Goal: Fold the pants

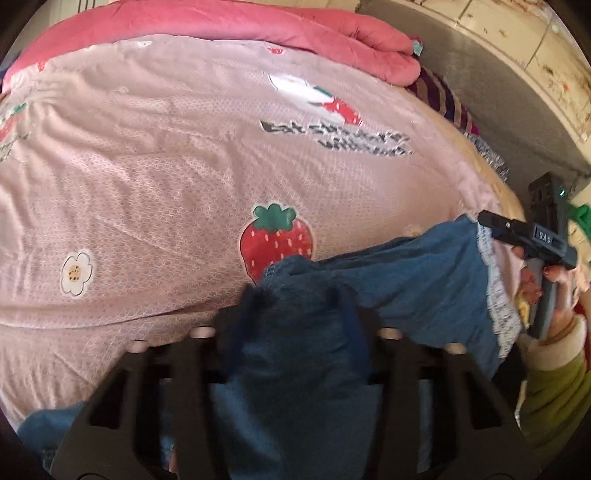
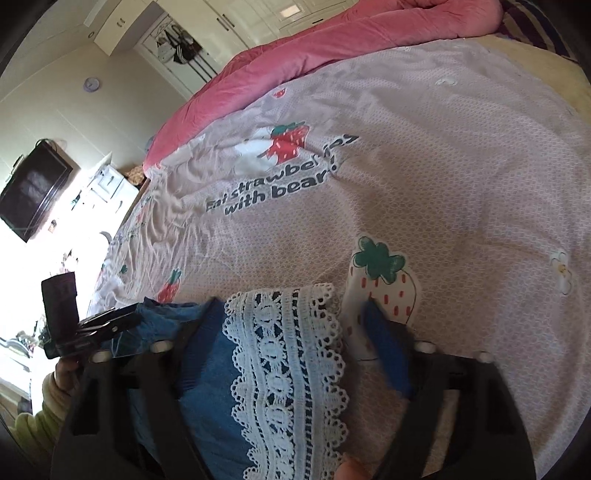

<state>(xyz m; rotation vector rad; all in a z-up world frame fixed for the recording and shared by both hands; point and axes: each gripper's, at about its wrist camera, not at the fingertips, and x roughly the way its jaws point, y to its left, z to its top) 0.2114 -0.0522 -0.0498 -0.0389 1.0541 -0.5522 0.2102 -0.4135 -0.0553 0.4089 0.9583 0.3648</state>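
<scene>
The blue denim pants (image 1: 406, 280) with a white lace hem (image 1: 498, 295) hang stretched between both grippers above the bed. My left gripper (image 1: 299, 306) is shut on a bunched denim edge. My right gripper (image 2: 291, 314) is shut on the lace hem (image 2: 284, 354), which drapes over its fingers. The right gripper also shows in the left wrist view (image 1: 491, 221), clamped on the hem corner. The left gripper shows in the right wrist view (image 2: 122, 321), pinching the denim (image 2: 207, 376).
A pink bedsheet (image 1: 184, 166) with strawberry prints and text covers the bed. A folded pink quilt (image 1: 295, 33) lies at the far side. A striped cloth (image 1: 443, 99) is at the bed's far right. A TV (image 2: 33, 188) and wardrobe (image 2: 184, 48) stand beyond.
</scene>
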